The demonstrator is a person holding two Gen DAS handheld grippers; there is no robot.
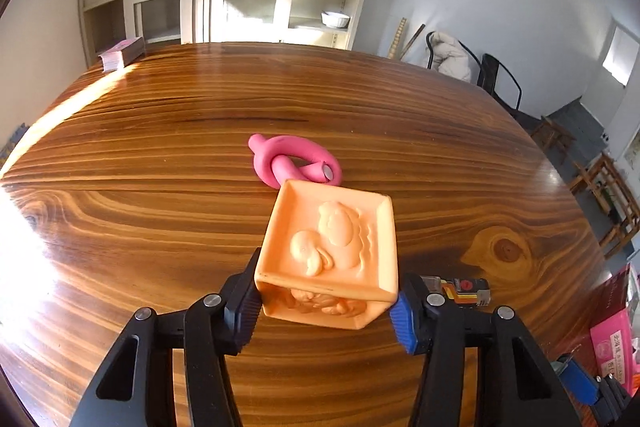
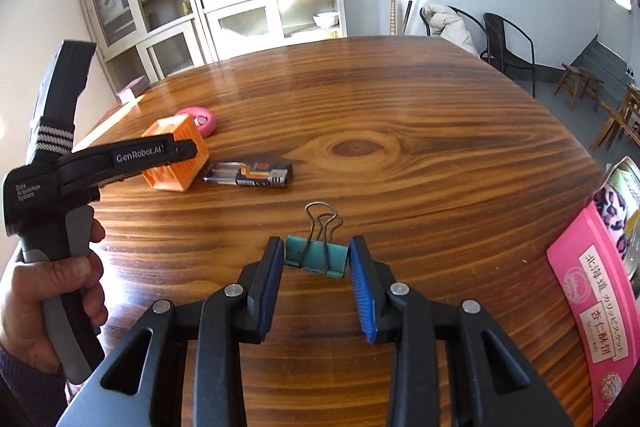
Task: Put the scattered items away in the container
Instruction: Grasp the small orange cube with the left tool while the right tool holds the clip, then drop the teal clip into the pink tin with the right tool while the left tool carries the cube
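An orange toy cube [image 1: 328, 251] with a duck relief stands on the wooden table [image 1: 160, 187]. My left gripper [image 1: 326, 315] is open, its pads on either side of the cube's near end; the left pad touches it and the right pad stands just off it. The cube [image 2: 176, 155] also shows in the right wrist view with the left gripper around it. A teal binder clip [image 2: 318, 257] lies between the pads of my open right gripper [image 2: 318, 291], apart from both. A lighter [image 2: 248, 174] lies right of the cube. A knotted pink toy [image 1: 294, 161] lies behind the cube.
A pink box [image 2: 596, 307] holding items stands at the table's right edge; it also shows in the left wrist view [image 1: 612, 343]. A stack of cards [image 1: 122, 53] lies at the far left corner. Cabinets and chairs stand beyond the table.
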